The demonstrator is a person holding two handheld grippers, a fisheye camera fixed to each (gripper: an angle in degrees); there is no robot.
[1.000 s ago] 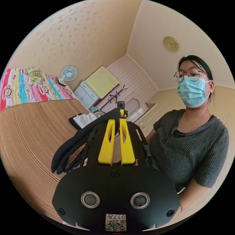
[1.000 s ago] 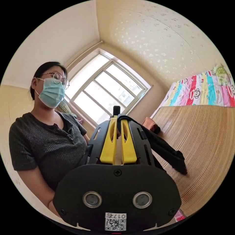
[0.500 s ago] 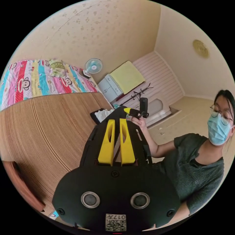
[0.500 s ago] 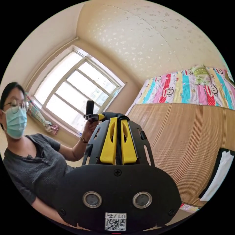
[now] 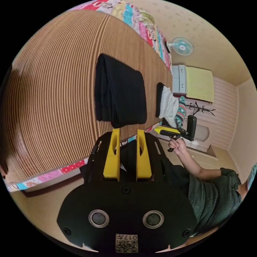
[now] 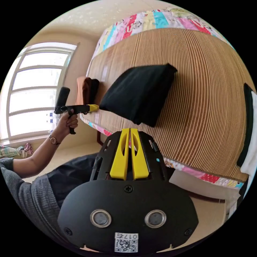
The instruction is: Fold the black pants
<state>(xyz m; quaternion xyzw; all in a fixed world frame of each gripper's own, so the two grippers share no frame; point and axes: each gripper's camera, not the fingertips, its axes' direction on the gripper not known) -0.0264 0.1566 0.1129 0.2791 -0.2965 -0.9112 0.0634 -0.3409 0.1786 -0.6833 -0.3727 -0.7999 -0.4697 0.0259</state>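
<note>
- Left gripper view: the pants [image 5: 120, 93] lie folded into a flat black packet on the ribbed mat [image 5: 53, 80] that covers the bed, toward its near edge.
- The left gripper [image 5: 127, 131] sits just short of the packet's near edge with its yellow jaws spread apart, nothing between them.
- To the right of the pants, apart from them, is a pile of clothes [image 5: 167, 105] at the mat's end: a black piece, a white one on it, and a patterned one beyond.
- The right gripper [image 5: 157, 129] shows here too, held in a hand [image 5: 176, 144] off the bed's edge; its tip reads as one yellow wedge, so its jaws look pressed together.
- Farther off stand a fan [image 5: 182, 46], a cabinet [image 5: 180, 81] with a yellow cloth over it, and a coat stand [image 5: 200, 108].
- A bright quilt [image 5: 144, 21] runs along the far side of the bed.
- Right gripper view: the pants [image 6: 140, 92] lie on the mat [image 6: 208, 93], well ahead of the right gripper [image 6: 129, 130], whose jaws meet tip to tip on nothing.
- The left gripper [image 6: 97, 108], in a hand [image 6: 67, 121], has its yellow tip at the packet's left corner; whether it touches the cloth is hard to tell.
- Behind it a brown garment [image 6: 85, 89] lies at the mat's left end, and a window [image 6: 32, 88] is on the left wall.
- At the right rim the black and white clothes [image 6: 250, 133] show again.
</note>
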